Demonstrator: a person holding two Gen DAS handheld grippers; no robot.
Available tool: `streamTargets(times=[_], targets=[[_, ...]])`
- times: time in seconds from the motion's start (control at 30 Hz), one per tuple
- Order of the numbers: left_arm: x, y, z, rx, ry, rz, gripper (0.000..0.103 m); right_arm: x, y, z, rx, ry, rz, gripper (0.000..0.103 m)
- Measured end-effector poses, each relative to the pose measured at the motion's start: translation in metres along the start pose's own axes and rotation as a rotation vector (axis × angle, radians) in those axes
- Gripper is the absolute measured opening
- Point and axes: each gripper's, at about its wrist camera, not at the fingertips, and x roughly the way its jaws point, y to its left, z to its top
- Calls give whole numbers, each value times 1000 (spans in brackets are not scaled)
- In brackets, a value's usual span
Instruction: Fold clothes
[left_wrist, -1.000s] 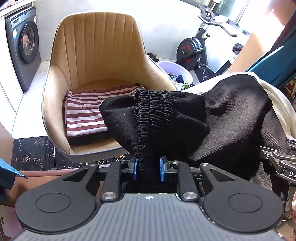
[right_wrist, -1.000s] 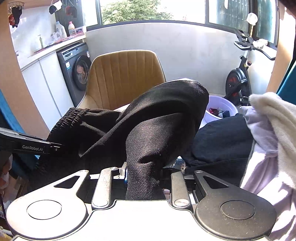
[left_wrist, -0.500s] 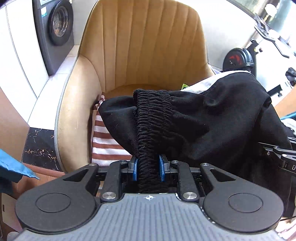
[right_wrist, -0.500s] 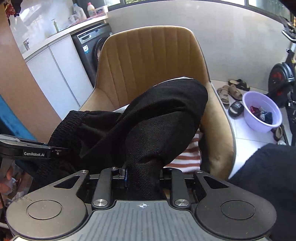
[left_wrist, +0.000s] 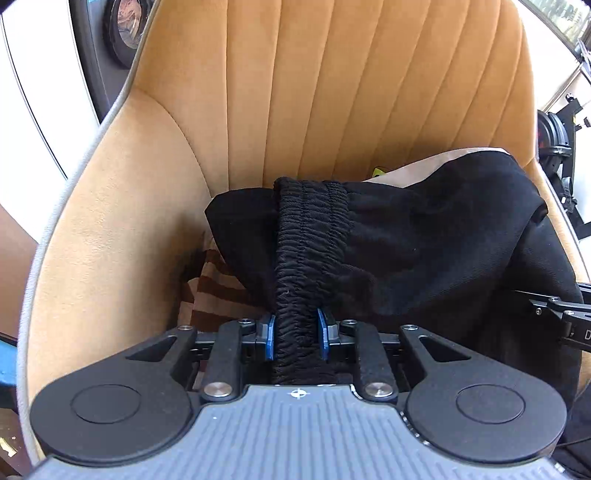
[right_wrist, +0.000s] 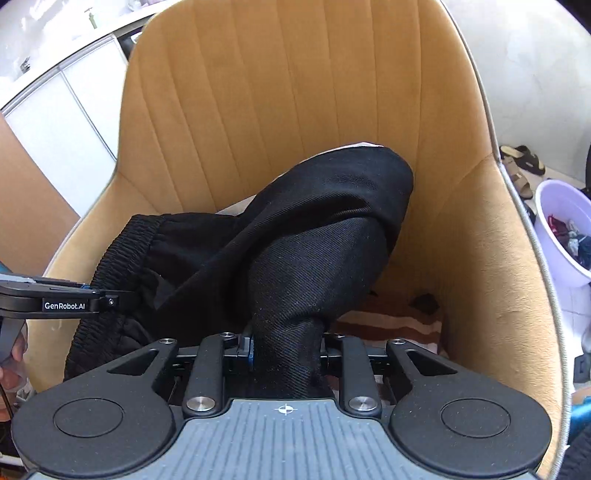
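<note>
Folded black trousers (left_wrist: 424, 243) hang between both grippers inside the tan chair (left_wrist: 332, 92). My left gripper (left_wrist: 297, 334) is shut on the elastic waistband (left_wrist: 310, 236). My right gripper (right_wrist: 286, 349) is shut on the other end of the black trousers (right_wrist: 314, 258), bunched between its fingers. A folded red-and-white striped garment (left_wrist: 214, 295) lies on the chair seat beneath the trousers, also showing in the right wrist view (right_wrist: 391, 323). The left gripper shows at the left edge of the right wrist view (right_wrist: 74, 299).
The tan chair (right_wrist: 295, 92) surrounds both grippers with its back and side walls. A purple basin (right_wrist: 554, 229) of clothes and sandals (right_wrist: 524, 166) sit on the floor to the right. A washing machine (left_wrist: 110, 33) and white cabinets (right_wrist: 66, 122) stand at the left.
Both grippers have moved forward and down into the chair with the black trousers, which now hang just above the striped garment on the seat. Both grips are unchanged.
</note>
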Motion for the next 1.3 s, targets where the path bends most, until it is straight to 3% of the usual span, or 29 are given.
streamTargets(times=[0.07, 0.13, 0.2, 0.27, 0.33, 0.43, 0.5, 0.53, 0.67, 0.7, 0.77, 0.83, 0.93, 1.03, 1.1, 1.13, 1.17, 1.3], targets=[[20, 2, -4, 12, 20, 20, 25, 26, -11, -1, 25, 27, -6, 22], [37, 4, -9, 25, 40, 45, 50, 50, -21, -9, 32, 54, -27, 26], [40, 4, -11, 38, 38, 64, 66, 68, -32, -20, 29, 76, -65, 36], [36, 3, -12, 58, 36, 65, 67, 72, -43, -26, 36, 92, -89, 51], [24, 2, -10, 89, 25, 35, 67, 62, -53, -30, 59, 85, -90, 55], [-4, 3, -12, 115, -2, -4, 67, 31, -72, -37, 122, 48, -70, 68], [-20, 4, -15, 105, -12, -52, 67, 9, -85, -43, 179, 36, -45, 64], [-28, 4, -17, 100, -18, -75, 67, -3, -88, -48, 192, 32, -40, 57], [-43, -16, -42, 184, 7, -164, 67, -47, -77, -68, 170, 14, -20, 56], [-38, -24, -51, 202, 23, -164, 67, -51, -70, -76, 152, 23, -15, 55], [-31, -29, -62, 197, 47, -145, 67, -53, -57, -93, 123, 51, -7, 41], [-24, -27, -69, 170, 65, -126, 67, -43, -46, -109, 106, 97, -20, 39], [-13, -22, -73, 134, 85, -99, 67, -25, -44, -131, 124, 112, -121, 45], [-6, -24, -74, 151, 106, -81, 67, -8, -51, -140, 177, 146, -117, 44], [-1, -26, -73, 170, 124, -69, 68, 4, -51, -138, 161, 179, -120, 34], [2, -27, -73, 176, 129, -69, 69, 9, -52, -137, 161, 188, -117, 18], [3, -27, -72, 174, 133, -70, 69, 8, -53, -130, 173, 182, -109, 10], [6, -29, -68, 126, 139, -84, 69, -4, -46, -102, 118, 119, -128, 7]])
